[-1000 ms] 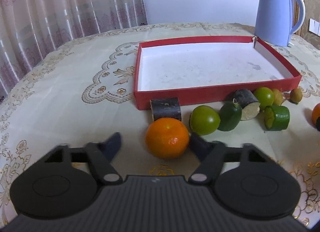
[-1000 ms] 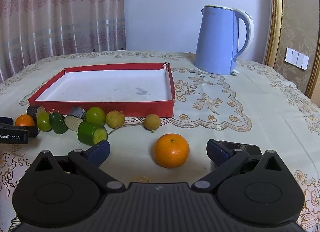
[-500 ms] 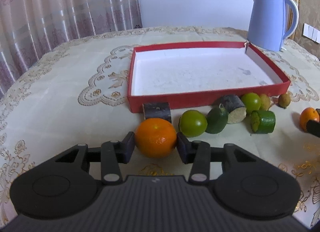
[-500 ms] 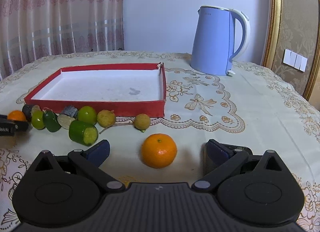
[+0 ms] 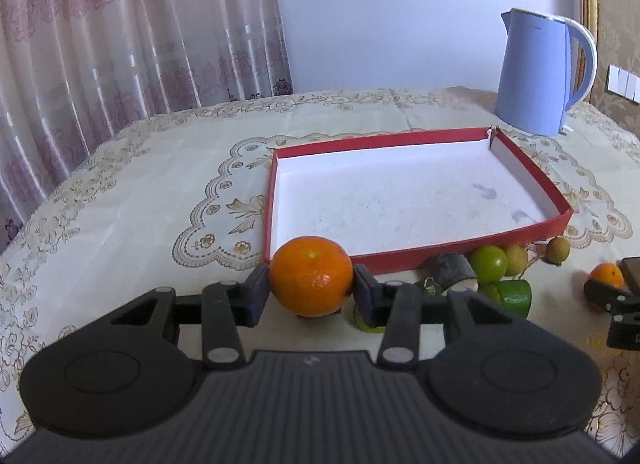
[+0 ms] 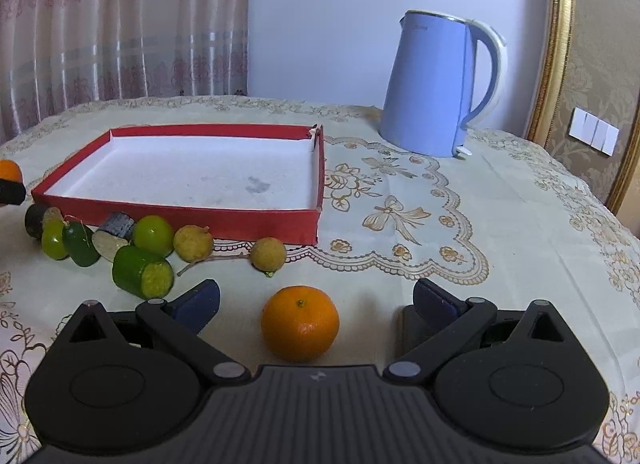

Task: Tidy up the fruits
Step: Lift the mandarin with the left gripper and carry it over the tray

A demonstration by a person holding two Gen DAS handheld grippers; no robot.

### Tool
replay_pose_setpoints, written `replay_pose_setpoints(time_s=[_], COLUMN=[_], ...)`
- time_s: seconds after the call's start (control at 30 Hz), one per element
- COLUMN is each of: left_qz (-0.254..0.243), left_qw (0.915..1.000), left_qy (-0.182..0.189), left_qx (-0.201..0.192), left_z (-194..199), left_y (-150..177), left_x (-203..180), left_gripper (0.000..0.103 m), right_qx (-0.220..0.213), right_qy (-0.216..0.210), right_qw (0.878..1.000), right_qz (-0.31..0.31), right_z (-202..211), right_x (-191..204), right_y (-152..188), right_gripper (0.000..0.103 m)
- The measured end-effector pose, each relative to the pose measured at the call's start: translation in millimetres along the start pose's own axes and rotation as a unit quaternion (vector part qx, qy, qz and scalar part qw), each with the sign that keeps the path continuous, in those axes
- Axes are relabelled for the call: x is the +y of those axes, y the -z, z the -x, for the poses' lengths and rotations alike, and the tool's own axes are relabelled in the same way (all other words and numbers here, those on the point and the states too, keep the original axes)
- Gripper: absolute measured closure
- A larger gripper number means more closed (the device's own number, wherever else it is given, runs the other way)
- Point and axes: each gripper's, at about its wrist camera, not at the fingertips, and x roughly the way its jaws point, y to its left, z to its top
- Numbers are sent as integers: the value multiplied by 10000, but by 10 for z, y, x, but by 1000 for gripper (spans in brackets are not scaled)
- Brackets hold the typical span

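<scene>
While the left gripper (image 5: 310, 293) clenches one orange (image 5: 311, 281) before the red tray (image 5: 460, 247), the right gripper (image 6: 316, 302) gapes around another orange (image 6: 300, 322).

Very little writing shows. The blue kettle (image 6: 434, 84) carries a small dark brand mark near its top rim, seen in both wrist views (image 5: 534, 74), but the letters are too small and blurred to read. The left gripper's (image 5: 308, 290) body and the right gripper's (image 6: 316, 300) body each bear a tiny pale emblem at the centre of the ribbed housing, a symbol and not letters. No numbers or signs can be read elsewhere.
</scene>
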Motion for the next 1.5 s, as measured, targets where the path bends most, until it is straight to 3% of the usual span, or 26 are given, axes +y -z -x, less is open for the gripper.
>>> replay_pose_setpoints(time_s=[0.07, 0.2, 0.43, 0.57, 0.63, 0.8, 1.23, 1.5], left_qz=[-25, -91, -127, -135, -132, -122, -96, -44], left_qw=[10000, 10000, 9999, 9999, 9999, 9999, 9999, 9995], left_qy=[23, 32, 37, 12, 10, 11, -122, -321], left_qx=[4, -6, -7, 34, 55, 68, 8, 48], left_z=[-5, 1, -15, -58, -75, -90, -166, -343], left_y=[-8, -14, -27, -31, -28, -22, -243, -408], left_x=[-36, -91, -121, -134, -138, -144, -150, -150], left_gripper=[61, 61, 61, 61, 61, 61, 61, 61], right_qx=[32, 231, 339, 536, 518, 520, -199, -365], right_qy=[6, -16, -368, -374, -393, -425, -490, -575], right_qw=[10000, 9997, 9985, 9978, 9977, 9975, 9984, 9976], right_qz=[3, -128, -217, -137, -176, -205, -222, -132], right_z=[-34, -122, -139, -214, -215, -207, 118, 191], right_x=[-6, -61, -58, -17, -26, -58, -59, 25], right_y=[-7, 0, 3, 27, 31, 18, -345, -464], right_gripper=[5, 35, 53, 54, 60, 60, 60, 60])
